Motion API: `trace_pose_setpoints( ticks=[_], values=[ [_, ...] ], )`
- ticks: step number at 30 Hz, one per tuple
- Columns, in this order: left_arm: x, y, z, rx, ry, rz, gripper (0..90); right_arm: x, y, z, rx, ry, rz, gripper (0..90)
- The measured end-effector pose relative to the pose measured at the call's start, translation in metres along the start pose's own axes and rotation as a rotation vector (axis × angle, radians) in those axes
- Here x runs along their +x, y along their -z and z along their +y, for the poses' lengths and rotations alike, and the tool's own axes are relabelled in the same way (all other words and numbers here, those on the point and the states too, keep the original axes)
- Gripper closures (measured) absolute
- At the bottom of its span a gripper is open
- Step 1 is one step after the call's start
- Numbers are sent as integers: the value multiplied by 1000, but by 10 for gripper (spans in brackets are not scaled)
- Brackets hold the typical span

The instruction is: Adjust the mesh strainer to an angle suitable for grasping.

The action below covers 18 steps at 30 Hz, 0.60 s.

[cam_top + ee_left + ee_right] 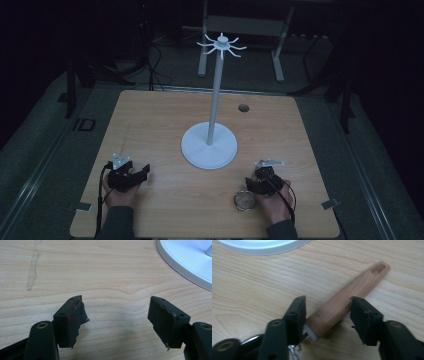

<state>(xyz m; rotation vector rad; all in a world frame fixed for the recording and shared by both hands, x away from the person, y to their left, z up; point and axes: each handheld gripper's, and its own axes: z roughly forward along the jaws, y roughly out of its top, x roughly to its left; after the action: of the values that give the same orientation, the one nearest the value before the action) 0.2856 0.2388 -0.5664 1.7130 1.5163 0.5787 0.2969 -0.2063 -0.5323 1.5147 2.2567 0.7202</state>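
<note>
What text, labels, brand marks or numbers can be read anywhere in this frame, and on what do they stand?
"ID": pale characters on the dark floor mat left of the table in the high view; dim, so the reading is uncertain.
No other readable text: the white stand, the wooden handle between the right gripper fingers, and the left gripper carry no legible print.

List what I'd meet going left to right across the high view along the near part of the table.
Left hand-held gripper → white stand base → small round metal strainer → right hand-held gripper, which sits just above and right of the strainer.
</note>
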Motion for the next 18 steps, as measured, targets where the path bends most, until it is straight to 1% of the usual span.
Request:
trace_pose_setpoints(
  ticks=[8,11,12,13,14,18],
  values=[
    [0,0,0,0,0,1,292,-13,1,10,62,56,16,631],
    [0,0,0,0,0,1,292,-16,2,13,88,77,26,650],
    [0,0,0,0,0,1,292,-17,2,16,113,91,29,646],
    [0,0,0,0,0,1,292,-17,2,16,113,91,29,646],
    [0,0,0,0,0,1,292,-18,2,19,161,107,37,629],
    [0,0,0,1,-1,1,293,-18,-2,25,249,124,47,597]
  ],
)
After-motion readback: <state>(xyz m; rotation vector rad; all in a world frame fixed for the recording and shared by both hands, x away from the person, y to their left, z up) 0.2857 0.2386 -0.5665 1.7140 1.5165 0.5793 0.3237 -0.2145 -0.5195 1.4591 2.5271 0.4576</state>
